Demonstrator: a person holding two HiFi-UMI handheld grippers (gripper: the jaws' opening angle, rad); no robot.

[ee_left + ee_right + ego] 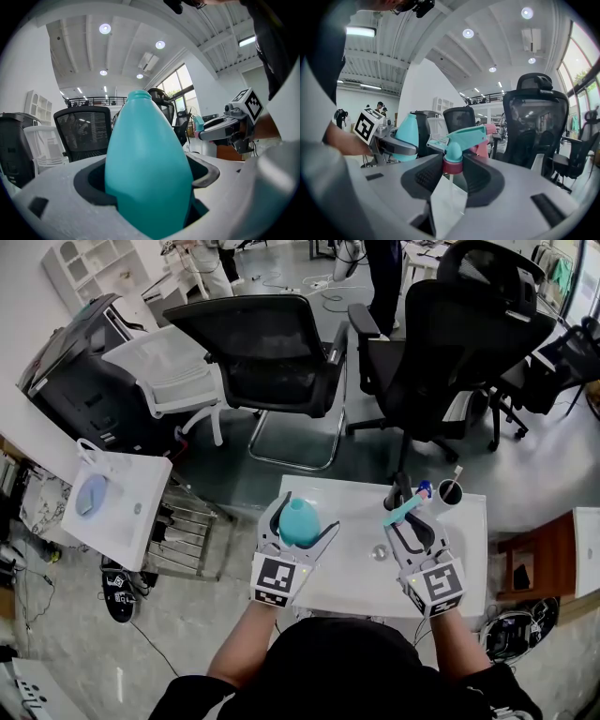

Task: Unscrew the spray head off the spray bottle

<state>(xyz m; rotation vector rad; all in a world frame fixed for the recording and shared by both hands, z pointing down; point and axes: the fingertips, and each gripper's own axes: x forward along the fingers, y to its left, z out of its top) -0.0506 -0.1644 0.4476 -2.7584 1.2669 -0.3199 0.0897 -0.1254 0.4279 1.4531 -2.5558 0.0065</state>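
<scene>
Right gripper view shows the spray head [461, 139] off the bottle, its red collar [453, 165] pinched in the right gripper's [453, 172] jaws, dip tube [451, 197] hanging free. The left gripper's [147, 187] jaws clamp the teal spray bottle [145, 159] upright over the desk [352, 589], probably to avoid spilling.

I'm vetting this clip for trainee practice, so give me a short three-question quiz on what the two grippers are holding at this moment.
1. True or false: the spray head is screwed onto the teal bottle.
2. Which part of the spray head do the right gripper's jaws clamp? A) the trigger B) the pink collar C) the nozzle tip
3. In a few words: what is the left gripper holding?

Key: 1 false, because the bottle's neck is bare and the head is held apart from it. 2 B. 3 the teal bottle, gripped around its body.
</scene>
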